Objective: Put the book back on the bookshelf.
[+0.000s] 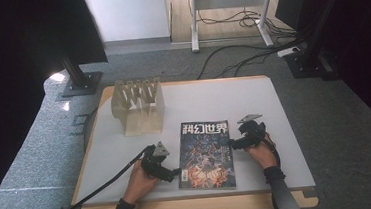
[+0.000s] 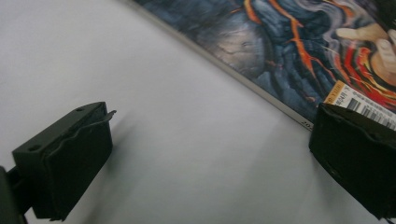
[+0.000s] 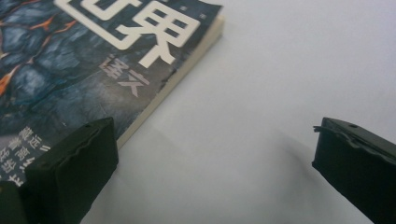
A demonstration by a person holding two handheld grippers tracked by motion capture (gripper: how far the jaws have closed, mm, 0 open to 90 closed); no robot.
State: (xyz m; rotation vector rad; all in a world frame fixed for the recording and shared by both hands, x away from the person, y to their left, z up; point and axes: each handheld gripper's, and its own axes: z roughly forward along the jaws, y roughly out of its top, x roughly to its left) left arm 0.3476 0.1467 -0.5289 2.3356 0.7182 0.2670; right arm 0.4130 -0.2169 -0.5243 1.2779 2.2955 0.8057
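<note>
A magazine with a dark blue and orange cover and white title characters lies flat on the white table, near its front edge. My left gripper is open at the magazine's lower left edge; in the left gripper view one jaw overlaps the barcode corner of the magazine and the other hangs over bare table. My right gripper is open at the magazine's right edge. In the right gripper view one jaw sits over the cover and the other over the table. Nothing is held.
A tan slotted rack of cardboard or wood stands at the back left of the table. Beyond the table lie grey carpet, black stand bases, cables and a white frame's legs. Bare tabletop lies right of the rack.
</note>
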